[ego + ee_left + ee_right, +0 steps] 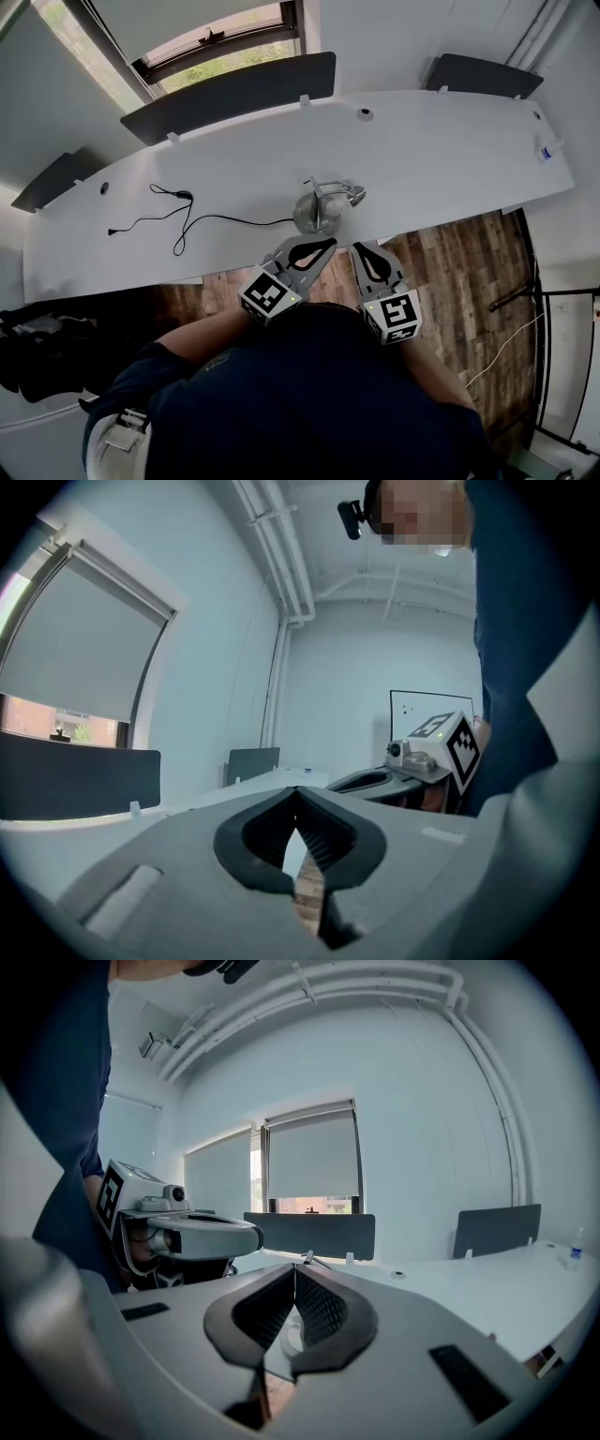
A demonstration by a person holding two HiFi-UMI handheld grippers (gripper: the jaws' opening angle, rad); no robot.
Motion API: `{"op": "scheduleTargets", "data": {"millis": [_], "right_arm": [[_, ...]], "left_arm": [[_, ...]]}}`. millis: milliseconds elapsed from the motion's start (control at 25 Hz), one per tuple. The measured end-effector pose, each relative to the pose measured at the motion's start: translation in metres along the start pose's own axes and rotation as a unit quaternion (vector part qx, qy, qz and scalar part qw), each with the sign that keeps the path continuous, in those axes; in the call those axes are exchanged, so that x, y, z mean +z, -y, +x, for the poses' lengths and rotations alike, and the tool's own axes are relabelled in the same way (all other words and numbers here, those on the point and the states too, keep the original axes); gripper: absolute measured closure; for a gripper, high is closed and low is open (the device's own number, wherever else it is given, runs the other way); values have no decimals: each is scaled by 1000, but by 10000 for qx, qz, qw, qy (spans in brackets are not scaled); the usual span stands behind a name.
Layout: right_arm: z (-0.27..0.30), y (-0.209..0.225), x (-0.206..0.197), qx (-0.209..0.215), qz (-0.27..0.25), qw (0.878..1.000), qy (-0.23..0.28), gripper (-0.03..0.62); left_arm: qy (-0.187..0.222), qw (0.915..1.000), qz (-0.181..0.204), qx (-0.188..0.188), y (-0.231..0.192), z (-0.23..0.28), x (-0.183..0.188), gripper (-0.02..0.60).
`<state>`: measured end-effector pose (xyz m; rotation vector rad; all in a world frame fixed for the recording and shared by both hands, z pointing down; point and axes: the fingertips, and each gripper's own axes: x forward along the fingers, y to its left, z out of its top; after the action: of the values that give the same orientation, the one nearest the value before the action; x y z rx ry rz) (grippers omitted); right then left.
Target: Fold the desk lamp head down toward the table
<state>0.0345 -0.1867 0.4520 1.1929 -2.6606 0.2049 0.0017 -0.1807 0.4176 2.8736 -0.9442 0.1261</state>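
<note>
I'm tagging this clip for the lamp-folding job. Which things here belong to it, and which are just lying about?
Job:
- lamp
- left gripper, shut, empty
- right gripper, shut, empty
- desk under the lamp

Lying about:
- black cable left of the lamp
- dark screens along the desk's far edge
- small bottle at the desk's right end
</note>
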Motion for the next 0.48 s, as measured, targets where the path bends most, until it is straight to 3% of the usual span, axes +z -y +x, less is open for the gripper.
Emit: {"op": "scheduleTargets", "data": {"millis": [480], "right_arm": [[-7,-2,3,113,15,9999,87,585]], "left_arm": [[-4,9996,239,-169,13,7,-7,575]]}}
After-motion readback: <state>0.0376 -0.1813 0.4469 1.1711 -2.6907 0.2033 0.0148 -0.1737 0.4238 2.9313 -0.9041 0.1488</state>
